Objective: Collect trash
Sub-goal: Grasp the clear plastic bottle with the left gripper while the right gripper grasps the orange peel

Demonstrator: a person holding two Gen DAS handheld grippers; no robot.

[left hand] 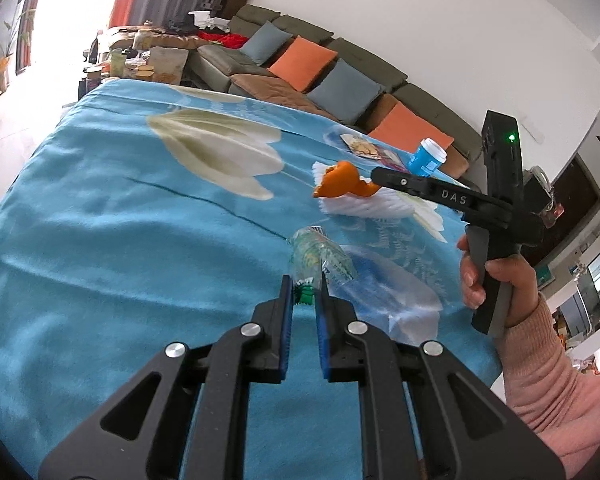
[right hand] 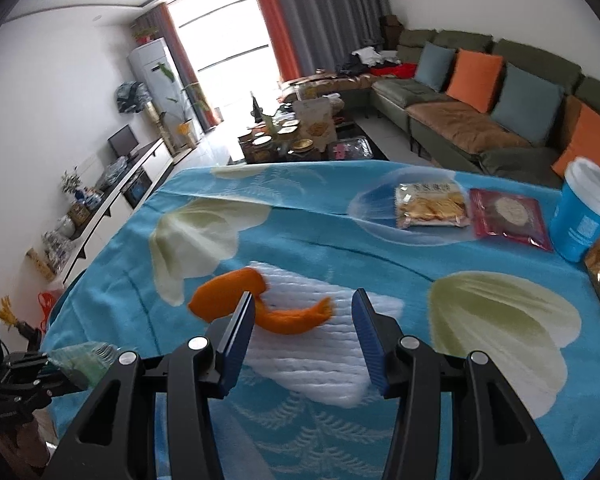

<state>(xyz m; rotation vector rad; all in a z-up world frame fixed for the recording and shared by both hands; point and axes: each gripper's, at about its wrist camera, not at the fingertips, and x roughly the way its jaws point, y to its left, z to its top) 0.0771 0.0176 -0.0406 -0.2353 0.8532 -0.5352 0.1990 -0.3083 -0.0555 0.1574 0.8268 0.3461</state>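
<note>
I am pinching the bottle (left hand: 320, 260) in my left hand-held gripper (left hand: 305, 300) while spreading my right hand-held gripper (right hand: 303, 312) wide around the orange peel (right hand: 256, 300) to bin both.

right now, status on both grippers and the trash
Left gripper shut on crushed bottle at its green cap. Right gripper open, hovering over orange peel on white napkin. Nothing blocking the peel.

Cloth left of orange peel (right hand: 236, 300) bare; blue cup (right hand: 584, 216), snack packs (right hand: 432, 205) crowd right.
</note>
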